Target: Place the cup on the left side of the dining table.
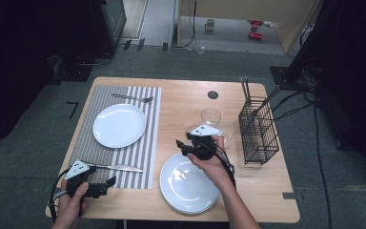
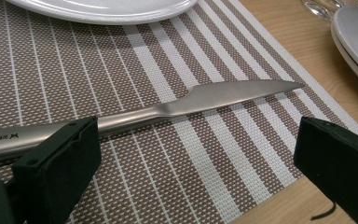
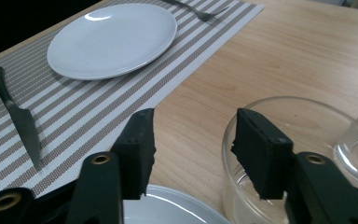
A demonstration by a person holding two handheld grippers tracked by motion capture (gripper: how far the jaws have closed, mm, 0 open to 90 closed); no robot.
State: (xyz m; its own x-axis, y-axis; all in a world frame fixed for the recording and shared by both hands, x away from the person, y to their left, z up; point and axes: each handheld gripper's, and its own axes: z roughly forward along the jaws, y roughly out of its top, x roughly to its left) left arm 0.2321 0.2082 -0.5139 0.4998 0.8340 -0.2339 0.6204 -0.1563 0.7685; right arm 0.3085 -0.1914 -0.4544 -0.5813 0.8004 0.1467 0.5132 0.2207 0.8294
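Observation:
My right gripper hovers at the table's middle, just beyond a stack of white plates. In the right gripper view it stands open astride the rim of a clear glass: one jaw is inside the glass, the other outside, and neither pad presses the wall. A second glass stands just beyond. My left gripper rests open at the near left corner. A table knife lies on the striped placemat, its handle running behind the left jaw of the left gripper.
On the placemat sit a white plate and, beyond it, a fork. A black wire basket holding utensils stands at the right. A dark round cap is set in the tabletop at the back.

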